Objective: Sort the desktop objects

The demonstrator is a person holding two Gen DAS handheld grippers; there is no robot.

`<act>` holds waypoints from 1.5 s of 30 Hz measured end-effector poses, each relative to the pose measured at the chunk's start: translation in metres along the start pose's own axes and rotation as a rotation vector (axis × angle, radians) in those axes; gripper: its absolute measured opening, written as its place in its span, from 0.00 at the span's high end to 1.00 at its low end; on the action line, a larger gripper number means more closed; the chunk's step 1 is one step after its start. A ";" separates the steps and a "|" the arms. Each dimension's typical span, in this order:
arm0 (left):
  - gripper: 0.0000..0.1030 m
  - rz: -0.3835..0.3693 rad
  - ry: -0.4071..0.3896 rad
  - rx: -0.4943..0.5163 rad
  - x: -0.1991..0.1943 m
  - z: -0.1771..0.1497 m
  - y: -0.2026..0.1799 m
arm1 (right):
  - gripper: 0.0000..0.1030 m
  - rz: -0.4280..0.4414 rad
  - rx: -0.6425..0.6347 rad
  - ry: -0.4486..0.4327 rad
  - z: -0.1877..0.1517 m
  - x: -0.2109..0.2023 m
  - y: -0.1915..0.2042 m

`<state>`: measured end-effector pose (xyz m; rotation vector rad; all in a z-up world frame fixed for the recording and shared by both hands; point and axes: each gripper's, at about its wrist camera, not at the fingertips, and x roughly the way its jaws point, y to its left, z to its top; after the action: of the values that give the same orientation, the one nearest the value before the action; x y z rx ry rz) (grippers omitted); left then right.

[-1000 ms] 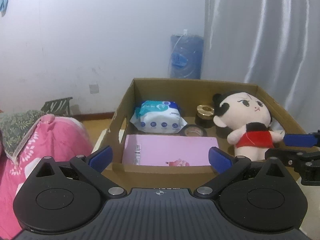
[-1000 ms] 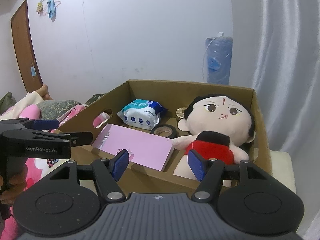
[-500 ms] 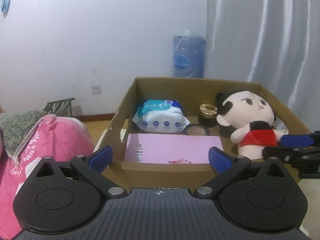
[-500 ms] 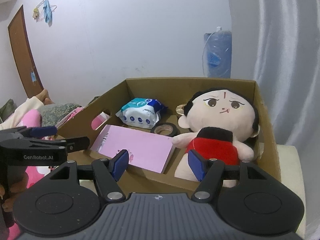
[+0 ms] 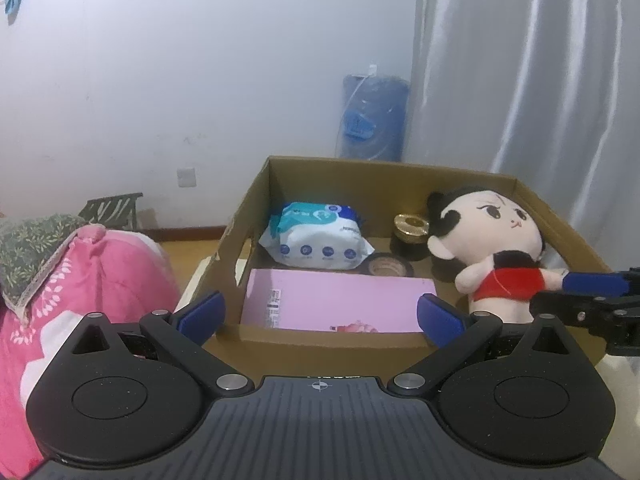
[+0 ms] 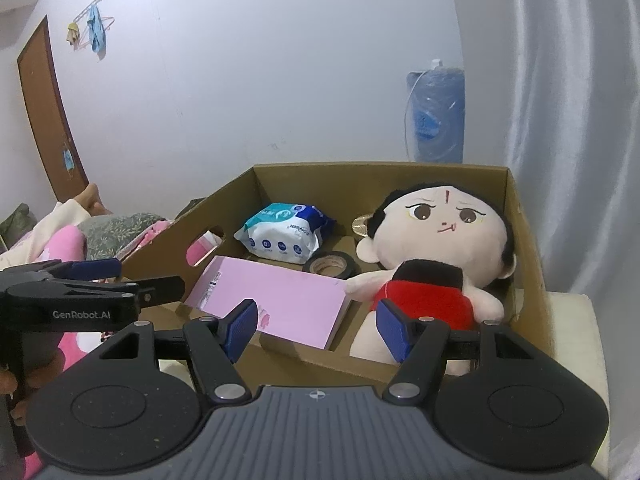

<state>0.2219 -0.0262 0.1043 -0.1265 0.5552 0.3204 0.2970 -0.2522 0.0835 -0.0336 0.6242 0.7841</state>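
Looking from left wrist: the left gripper (image 5: 320, 312) is hovering before the brown cardboard box (image 5: 320, 344), fingers spread wide and gripping nothing.
Box contents: a flat pink rectangular carton (image 5: 340, 300) is lying at the front; a crinkly white-and-blue wipes pack (image 5: 316, 240), black tape roll (image 5: 390, 266) and gold-lidded jar (image 5: 411, 232) are sitting behind.
Looking from right wrist: the right gripper (image 6: 318, 326) is waiting half open, empty.
Soft toy: the plush doll in red top (image 6: 436, 256) is leaning in the box's right corner, probably propped there by its walls.

Cardboard box (image 6: 524, 248) on white surface (image 6: 576, 344)
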 end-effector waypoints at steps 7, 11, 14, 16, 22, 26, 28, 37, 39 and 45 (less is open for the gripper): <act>0.00 0.012 0.005 0.025 0.001 -0.001 -0.004 | 0.33 0.011 0.012 0.007 -0.003 0.000 -0.004; 0.00 0.012 0.013 0.026 0.001 0.000 -0.004 | 0.33 0.015 0.015 -0.001 -0.004 -0.004 -0.004; 0.00 0.011 0.019 0.026 0.001 0.000 -0.004 | 0.33 0.018 0.013 -0.002 -0.004 -0.005 -0.003; 0.00 0.012 0.022 0.025 0.001 0.001 -0.004 | 0.33 0.014 0.016 -0.001 -0.004 -0.005 -0.002; 0.00 0.006 0.030 0.026 0.001 0.002 -0.004 | 0.33 -0.004 0.014 -0.004 -0.005 -0.014 0.000; 0.00 -0.006 0.033 0.029 0.001 0.002 -0.002 | 0.33 -0.010 0.022 -0.007 -0.007 -0.017 -0.001; 0.00 -0.010 0.031 0.024 0.000 0.001 -0.001 | 0.33 -0.015 0.030 -0.007 -0.007 -0.017 -0.002; 0.00 0.005 0.037 0.030 0.002 0.002 -0.004 | 0.33 0.013 0.029 -0.021 -0.006 -0.017 -0.004; 0.00 0.004 0.037 0.030 0.002 0.002 -0.004 | 0.32 0.024 0.030 -0.021 -0.006 -0.017 -0.004; 0.00 0.004 0.046 0.026 0.002 0.003 -0.004 | 0.32 0.025 0.032 -0.020 -0.005 -0.014 -0.004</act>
<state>0.2260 -0.0288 0.1060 -0.1083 0.6054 0.3151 0.2897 -0.2660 0.0864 0.0108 0.6190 0.7975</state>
